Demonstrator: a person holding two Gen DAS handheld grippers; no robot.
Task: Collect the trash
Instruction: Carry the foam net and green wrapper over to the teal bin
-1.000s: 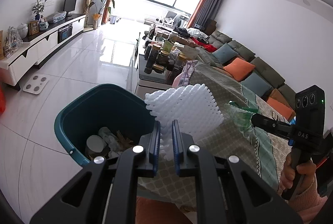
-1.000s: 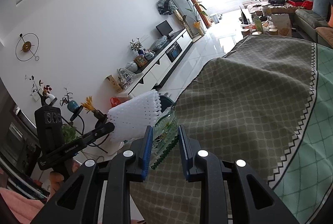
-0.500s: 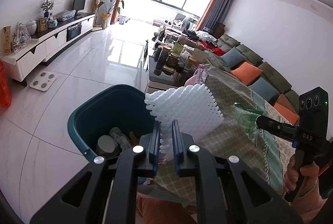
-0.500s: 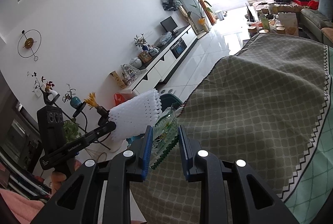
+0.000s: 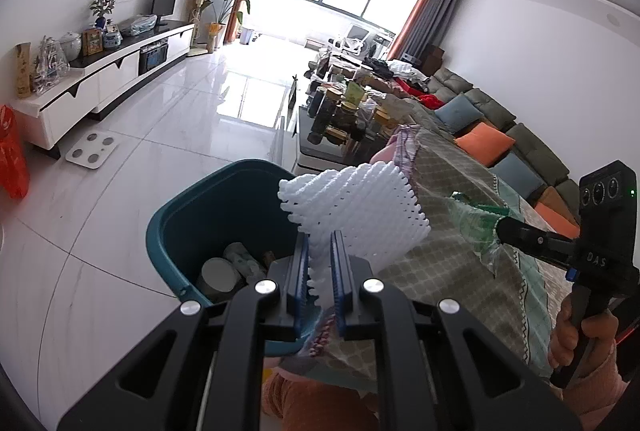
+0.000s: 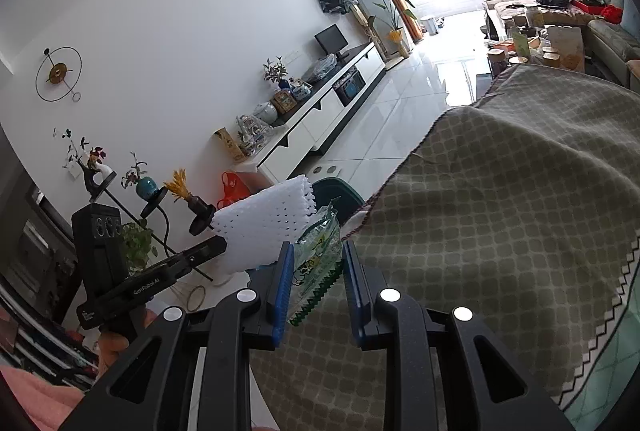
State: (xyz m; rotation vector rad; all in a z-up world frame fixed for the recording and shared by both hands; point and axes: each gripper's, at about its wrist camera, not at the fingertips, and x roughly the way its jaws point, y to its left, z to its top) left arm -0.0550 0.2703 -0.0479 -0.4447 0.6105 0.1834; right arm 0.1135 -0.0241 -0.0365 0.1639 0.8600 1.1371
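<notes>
My left gripper is shut on a white foam net, which fans out above the teal bin's near right side. The bin stands on the floor beside the table and holds a cup and other trash. My right gripper is shut on a crinkled green plastic wrapper over the table's left edge. From the left wrist view the right gripper and wrapper hang right of the net. In the right wrist view the left gripper and net sit just left, with the bin behind.
A table under a grey-green patterned cloth fills the right side. Beyond the bin are a low table crowded with jars, a sofa with cushions, a white TV cabinet, a floor scale and an orange bag.
Both grippers have drifted slightly toward the bin side of the table, each keeping its grip. More of the bin's inside shows in the left wrist view.
</notes>
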